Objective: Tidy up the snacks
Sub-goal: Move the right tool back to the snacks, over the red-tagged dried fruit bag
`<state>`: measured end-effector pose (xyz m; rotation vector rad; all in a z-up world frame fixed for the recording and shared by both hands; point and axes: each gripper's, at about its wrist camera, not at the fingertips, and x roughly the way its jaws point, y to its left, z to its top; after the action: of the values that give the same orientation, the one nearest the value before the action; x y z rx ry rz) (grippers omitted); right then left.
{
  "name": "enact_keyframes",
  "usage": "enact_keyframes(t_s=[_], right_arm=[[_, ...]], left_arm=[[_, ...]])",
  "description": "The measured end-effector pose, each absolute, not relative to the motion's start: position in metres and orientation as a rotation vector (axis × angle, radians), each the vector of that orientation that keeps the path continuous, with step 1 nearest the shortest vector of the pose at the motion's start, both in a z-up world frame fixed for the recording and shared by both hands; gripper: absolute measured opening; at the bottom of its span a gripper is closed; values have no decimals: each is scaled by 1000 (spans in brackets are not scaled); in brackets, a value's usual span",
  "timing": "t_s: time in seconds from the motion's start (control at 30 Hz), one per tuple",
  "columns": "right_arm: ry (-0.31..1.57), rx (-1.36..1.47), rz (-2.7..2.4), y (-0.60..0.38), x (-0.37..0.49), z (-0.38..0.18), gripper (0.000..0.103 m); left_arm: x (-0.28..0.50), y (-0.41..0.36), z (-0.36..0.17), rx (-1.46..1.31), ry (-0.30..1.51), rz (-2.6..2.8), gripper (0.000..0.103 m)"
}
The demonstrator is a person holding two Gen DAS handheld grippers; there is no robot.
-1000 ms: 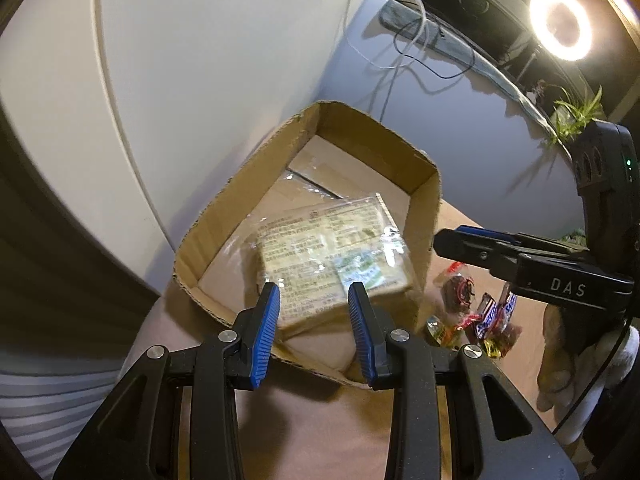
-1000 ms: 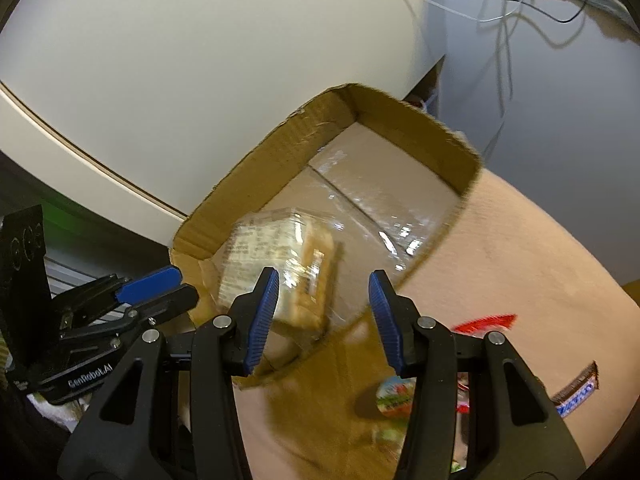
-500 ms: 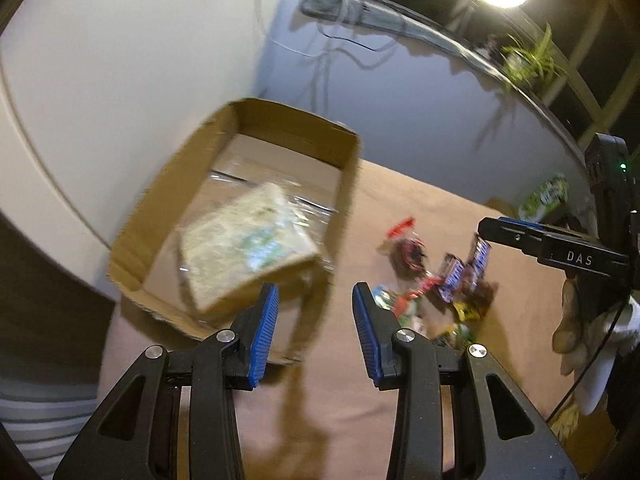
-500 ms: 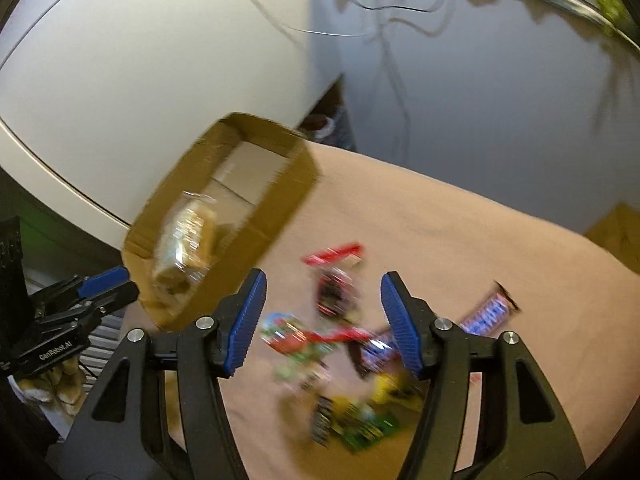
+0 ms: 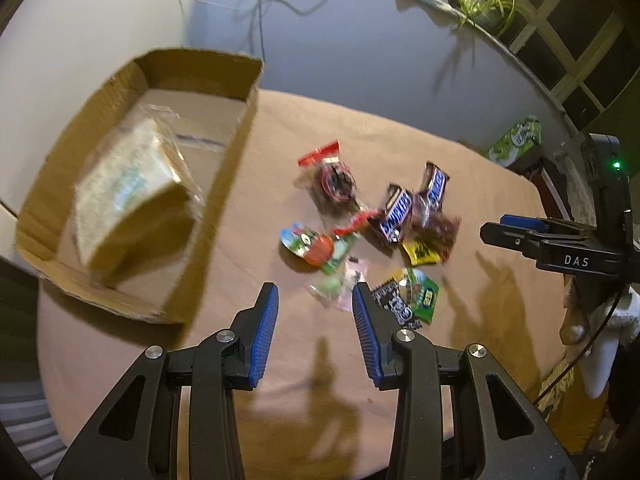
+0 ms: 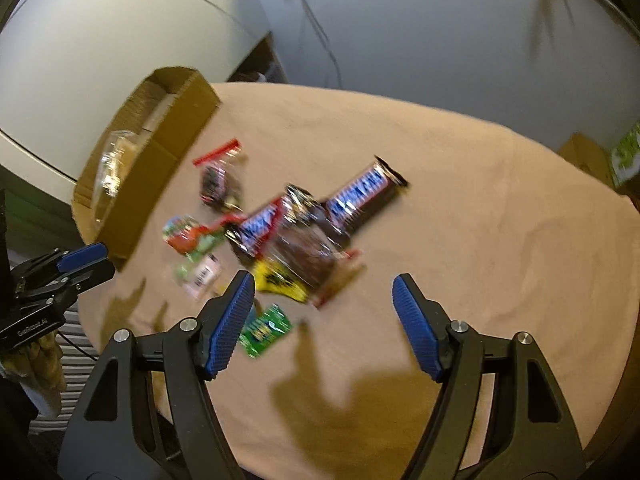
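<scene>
A cardboard box (image 5: 236, 136) stands at the table's left with a clear-wrapped biscuit pack (image 5: 128, 188) inside; the box also shows in the right wrist view (image 6: 160, 176). A pile of snacks lies on the tan cloth: two Snickers bars (image 5: 400, 216) (image 6: 360, 196), a red-topped dark candy bag (image 5: 334, 180) (image 6: 218, 180), a yellow packet (image 6: 280, 282) and a green packet (image 5: 424, 298) (image 6: 264, 330). My left gripper (image 5: 316, 312) is open and empty, just short of the pile. My right gripper (image 6: 322, 316) is open wide and empty above the pile's near side.
A green tissue box (image 5: 516, 140) stands at the table's far right edge. Cables hang on the grey wall (image 5: 260, 20) behind. A potted plant (image 5: 484, 4) sits on a ledge. The table's front edge lies close under both grippers.
Both grippers have swung right, away from the box and over to the snack pile. The right gripper has opened wider. The biscuit pack stays in the box.
</scene>
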<state>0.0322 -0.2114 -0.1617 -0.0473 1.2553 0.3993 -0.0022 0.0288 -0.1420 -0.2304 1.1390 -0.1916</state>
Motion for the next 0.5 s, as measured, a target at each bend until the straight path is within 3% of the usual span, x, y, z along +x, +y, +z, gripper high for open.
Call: enact_keyframes(t_s=[0.5], right_arm=[[1214, -226, 465, -177, 39, -166, 73]], left_arm=[[-2, 19, -173, -244, 1213, -204, 37]])
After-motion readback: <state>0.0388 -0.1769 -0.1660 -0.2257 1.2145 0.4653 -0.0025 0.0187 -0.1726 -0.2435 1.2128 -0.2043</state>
